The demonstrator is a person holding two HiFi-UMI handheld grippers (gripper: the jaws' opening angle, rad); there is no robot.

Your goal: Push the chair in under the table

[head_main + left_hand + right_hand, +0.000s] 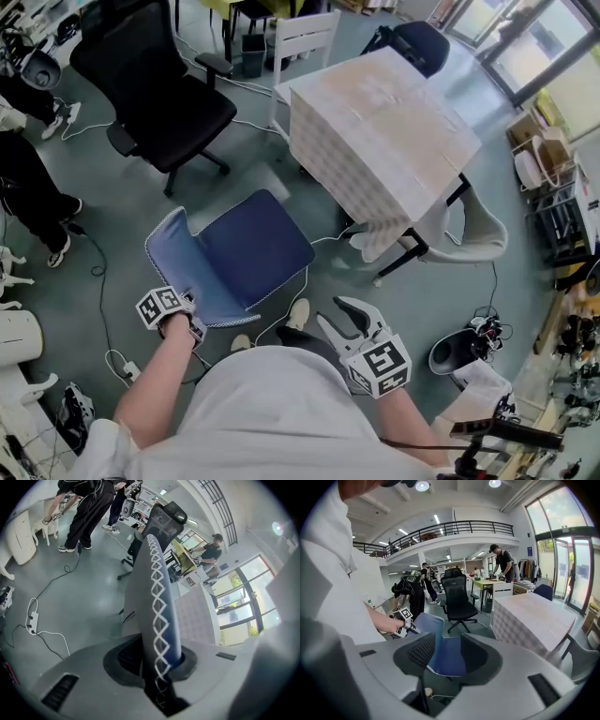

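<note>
A blue chair (239, 253) with white stitched edging stands on the grey floor, a little short of the white-clothed table (384, 131). My left gripper (183, 314) is shut on the top edge of its backrest; in the left gripper view the stitched edge (159, 602) runs straight between the pads of the left gripper (157, 663). My right gripper (347, 323) hangs open near the person's waist, to the right of the chair, holding nothing. In the right gripper view the chair seat (440, 653) shows beyond the open right gripper (443, 660), with the table (534, 616) at right.
A black office chair (155, 94) stands behind the blue one, and a white chair (305, 37) at the table's far end. A beige chair (478, 225) sits tucked at the table's right. Cables and a power strip (127, 370) lie on the floor. A person's legs (28, 197) are at left.
</note>
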